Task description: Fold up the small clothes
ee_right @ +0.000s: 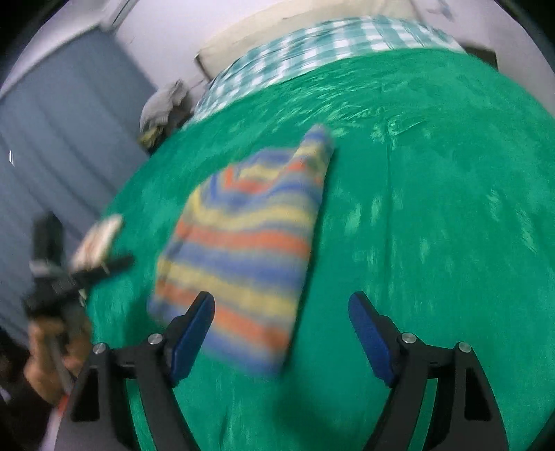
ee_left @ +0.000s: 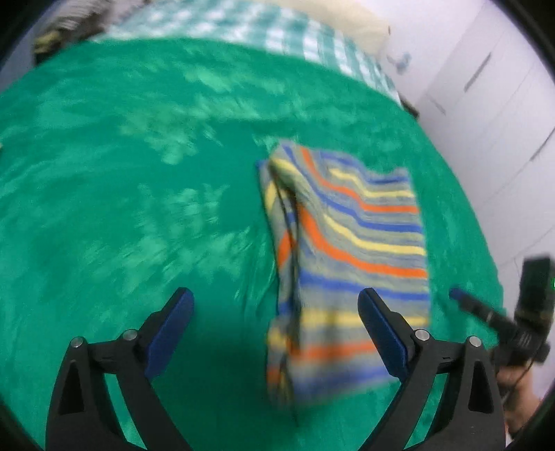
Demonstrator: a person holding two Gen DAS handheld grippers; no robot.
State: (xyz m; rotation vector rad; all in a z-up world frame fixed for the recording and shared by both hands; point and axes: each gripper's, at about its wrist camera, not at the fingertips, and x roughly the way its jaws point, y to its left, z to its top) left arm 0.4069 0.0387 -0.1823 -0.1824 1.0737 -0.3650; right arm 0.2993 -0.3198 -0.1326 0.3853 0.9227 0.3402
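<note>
Striped garment (ee_left: 347, 249) lies folded on bed (ee_left: 138, 208); left gripper (ee_left: 275, 314) and right gripper (ee_right: 281, 317) fingers spread, empty, likely released post-fold.

on the green blanket (ee_left: 138, 173), you have wide open room to the left of the folded striped garment (ee_left: 347, 243), with bare cloth running up to the checked sheet (ee_left: 242, 24) at the far end. your left claw (ee_left: 275, 329) hangs spread wide, its right finger over the garment's near corner. your right claw (ee_right: 281, 333), also spread, has bare blanket ahead and to its right; the garment lies under its left finger. each claw sits just off the garment's outer edge in the other's view, closing off that side. a heap of clothes (ee_right: 159, 111) sits beyond the bed's far left corner.
</note>
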